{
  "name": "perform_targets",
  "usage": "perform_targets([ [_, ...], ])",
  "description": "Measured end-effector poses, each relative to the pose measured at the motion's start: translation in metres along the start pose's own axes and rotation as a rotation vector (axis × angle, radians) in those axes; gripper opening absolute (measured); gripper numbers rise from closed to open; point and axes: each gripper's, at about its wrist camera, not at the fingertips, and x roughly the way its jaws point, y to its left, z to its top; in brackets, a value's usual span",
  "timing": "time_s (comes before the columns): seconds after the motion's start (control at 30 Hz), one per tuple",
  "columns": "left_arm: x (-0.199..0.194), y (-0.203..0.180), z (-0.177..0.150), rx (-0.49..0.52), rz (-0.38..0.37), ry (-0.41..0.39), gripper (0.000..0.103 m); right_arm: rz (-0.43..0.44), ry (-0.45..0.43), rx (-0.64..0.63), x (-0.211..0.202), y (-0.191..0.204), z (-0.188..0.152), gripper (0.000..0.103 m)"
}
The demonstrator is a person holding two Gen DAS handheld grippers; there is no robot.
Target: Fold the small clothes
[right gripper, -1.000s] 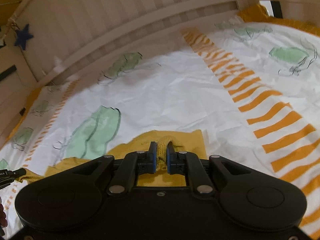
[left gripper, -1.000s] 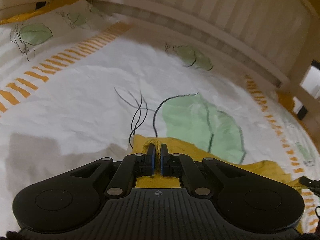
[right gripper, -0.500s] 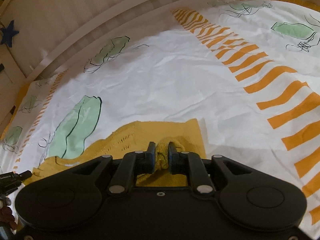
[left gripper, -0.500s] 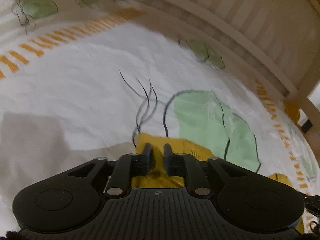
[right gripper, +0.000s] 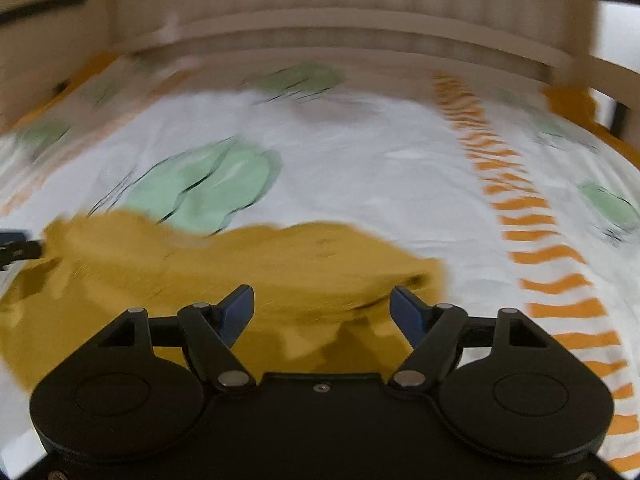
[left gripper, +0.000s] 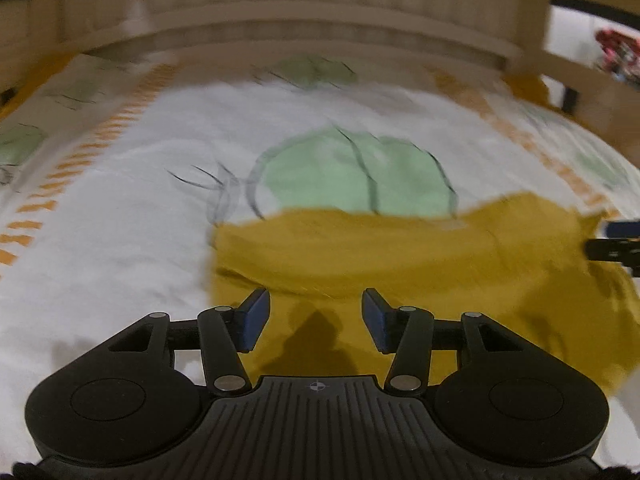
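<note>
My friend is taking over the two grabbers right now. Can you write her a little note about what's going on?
Left gripper: open, holding nothing, just above the yellow garment.
Right gripper: open too, empty, over the same garment's other end.
The garment lies on the white patterned sheet, with one layer folded over along the far side. The pictures are blurry, so I can't tell how neat it is.
Done: one fold seems laid down.
Left: check the edges, then fold again to make it smaller.
</note>
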Motion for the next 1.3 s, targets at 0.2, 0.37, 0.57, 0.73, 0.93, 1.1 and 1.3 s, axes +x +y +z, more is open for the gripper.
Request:
perform_targets([
  [0.2, 0.031, -0.021, 0.004, 0.084, -0.021, 0.075, 0.049, 0.044, 0.111, -0.108, 0.030, 0.038, -0.006, 0.076],
  [0.37, 0.062, -0.012, 0.027, 0.029, -0.015, 0.100, 0.049, 0.018, 0.129, -0.088, 0.057, 0.036, 0.010, 0.076],
  [0.57, 0.084, 0.007, 0.065, -0.051, 0.064, 0.050, 0.049, -0.035, 0.105, 0.054, 0.087, 0.009, 0.045, 0.076],
  [0.73, 0.066, 0.021, 0.071, -0.130, 0.077, 0.014, 0.049, -0.058, 0.057, 0.138, 0.079, -0.011, 0.053, 0.076],
  [0.93, 0.041, 0.022, 0.041, -0.141, 0.063, 0.047, 0.049, -0.006, 0.041, 0.070, 0.053, 0.009, 0.039, 0.077],
  [1.1, 0.022, 0.017, 0.007, -0.105, 0.064, 0.080, 0.049, -0.002, 0.065, -0.022, 0.037, 0.035, 0.010, 0.077],
  [1.3, 0.003, 0.016, -0.026, -0.073, 0.072, 0.138, 0.049, -0.019, 0.104, -0.064, 0.019, 0.041, -0.029, 0.078],
])
